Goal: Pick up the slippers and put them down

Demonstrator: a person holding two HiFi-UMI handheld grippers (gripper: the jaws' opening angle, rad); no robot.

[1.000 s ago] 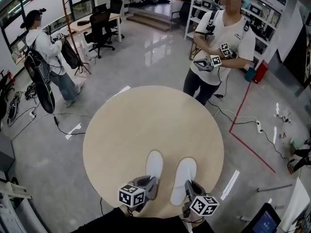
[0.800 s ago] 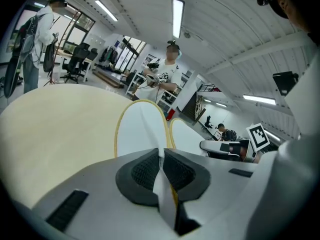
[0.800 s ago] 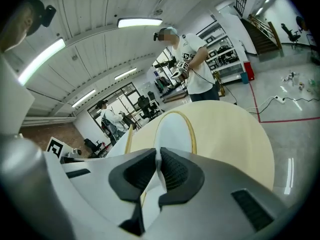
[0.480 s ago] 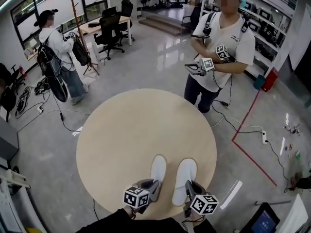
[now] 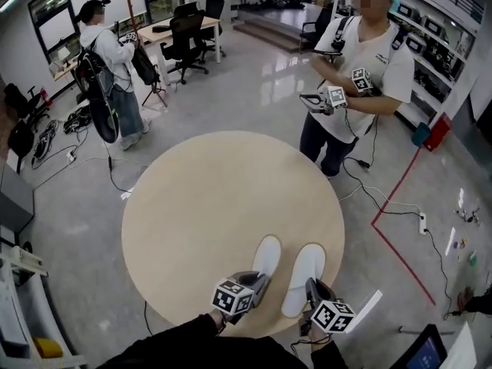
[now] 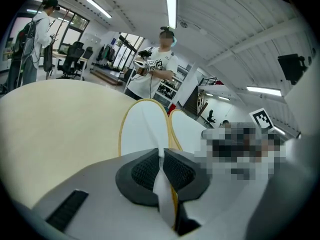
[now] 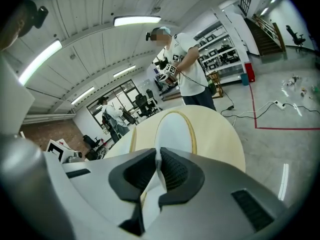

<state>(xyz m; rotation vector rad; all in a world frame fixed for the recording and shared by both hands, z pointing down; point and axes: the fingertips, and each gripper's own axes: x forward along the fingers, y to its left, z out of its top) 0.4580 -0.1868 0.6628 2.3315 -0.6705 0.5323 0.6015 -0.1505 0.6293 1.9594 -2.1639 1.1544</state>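
Note:
Two white slippers with tan rims are side by side near the front edge of the round beige table. My left gripper is shut on the heel of the left slipper. In the left gripper view its pads pinch that slipper at the gripper, with the other slipper just to the right. My right gripper is shut on the heel of the right slipper. The right gripper view shows this slipper stretching away from the gripper.
A person holding grippers stands just beyond the table's far right side. Another person stands at the back left near a desk and office chairs. Cables and a red floor line run to the right of the table.
Both grippers, each still shut on its slipper, have shifted rightward along the table's front edge. The slippers now sit closer together. The head view has swung, so the room appears shifted.

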